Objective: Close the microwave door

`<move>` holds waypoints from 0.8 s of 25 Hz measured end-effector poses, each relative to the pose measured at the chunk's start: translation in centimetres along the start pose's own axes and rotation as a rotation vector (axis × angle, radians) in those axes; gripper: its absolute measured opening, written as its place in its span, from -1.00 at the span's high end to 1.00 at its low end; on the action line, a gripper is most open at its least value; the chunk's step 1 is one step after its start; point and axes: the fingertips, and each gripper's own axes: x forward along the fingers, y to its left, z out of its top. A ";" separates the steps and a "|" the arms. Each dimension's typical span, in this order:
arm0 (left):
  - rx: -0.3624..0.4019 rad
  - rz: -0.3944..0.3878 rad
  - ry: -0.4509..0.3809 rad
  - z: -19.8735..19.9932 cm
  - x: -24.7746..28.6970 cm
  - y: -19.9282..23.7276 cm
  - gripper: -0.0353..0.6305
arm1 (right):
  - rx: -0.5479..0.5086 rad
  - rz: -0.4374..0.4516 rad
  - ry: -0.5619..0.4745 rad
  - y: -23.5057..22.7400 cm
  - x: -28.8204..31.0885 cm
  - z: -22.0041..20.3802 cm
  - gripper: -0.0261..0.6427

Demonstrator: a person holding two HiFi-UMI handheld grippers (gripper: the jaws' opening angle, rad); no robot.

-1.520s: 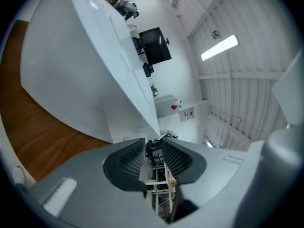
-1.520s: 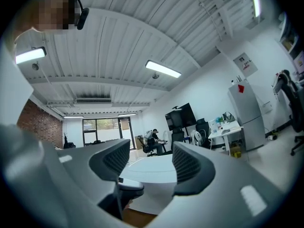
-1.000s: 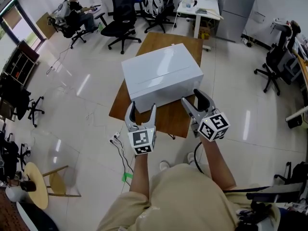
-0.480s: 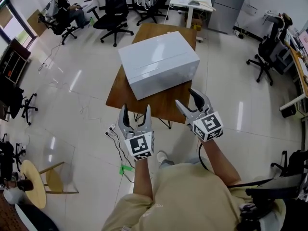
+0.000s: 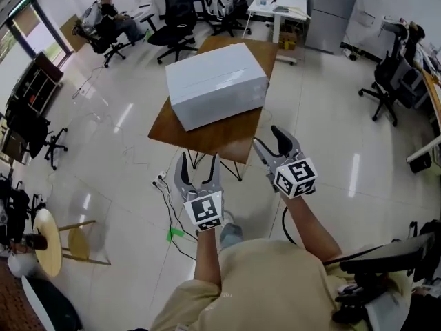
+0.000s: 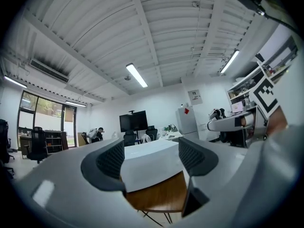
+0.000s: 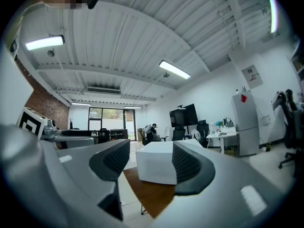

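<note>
The microwave (image 5: 217,81) is a plain white box standing on a brown wooden table (image 5: 220,140); from above no door stands out from it. My left gripper (image 5: 199,161) hangs over the floor just short of the table's near edge, jaws apart and empty. To its right, my right gripper (image 5: 267,138) sits by the table's near right corner, jaws also apart with nothing between them. In the left gripper view the microwave (image 6: 149,167) lies beyond the left gripper (image 6: 151,158), well apart. The right gripper view shows the microwave (image 7: 154,163) past the right gripper (image 7: 151,160).
Cables and a power strip (image 5: 162,181) lie on the tiled floor left of the table. Black office chairs (image 5: 176,19) and a white desk (image 5: 279,5) stand behind it. A person (image 5: 110,16) sits at the far left. A round wooden stool (image 5: 52,243) is at the near left.
Both grippers have drawn back from the table's near edge toward the person. The microwave and table now lie farther from the jaws. Neither gripper's jaws changed visibly.
</note>
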 end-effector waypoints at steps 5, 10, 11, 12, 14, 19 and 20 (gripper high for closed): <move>-0.089 0.031 0.023 4.8 -5.8 -14.5 -0.12 | 0.062 0.041 0.046 -5.8 -12.9 1.6 0.12; -0.081 0.050 0.054 8.6 -7.5 -18.7 -0.12 | 0.064 0.080 0.106 -6.3 -17.3 3.7 0.12; -0.087 0.052 0.054 9.5 -8.7 -19.1 -0.12 | 0.064 0.090 0.107 -5.5 -18.5 4.4 0.12; -0.095 0.051 0.048 10.4 -9.7 -19.6 -0.12 | 0.059 0.096 0.100 -4.9 -19.7 5.3 0.12; -0.109 0.041 0.028 12.4 -11.2 -20.6 -0.12 | 0.039 0.099 0.073 -3.9 -21.8 7.6 0.12; -0.105 0.008 -0.007 15.0 -14.8 -21.1 -0.12 | 0.029 0.086 0.030 -1.2 -24.6 9.8 0.12; -0.102 0.008 -0.013 15.1 -16.0 -21.0 -0.12 | 0.026 0.089 0.021 -0.2 -25.3 9.8 0.12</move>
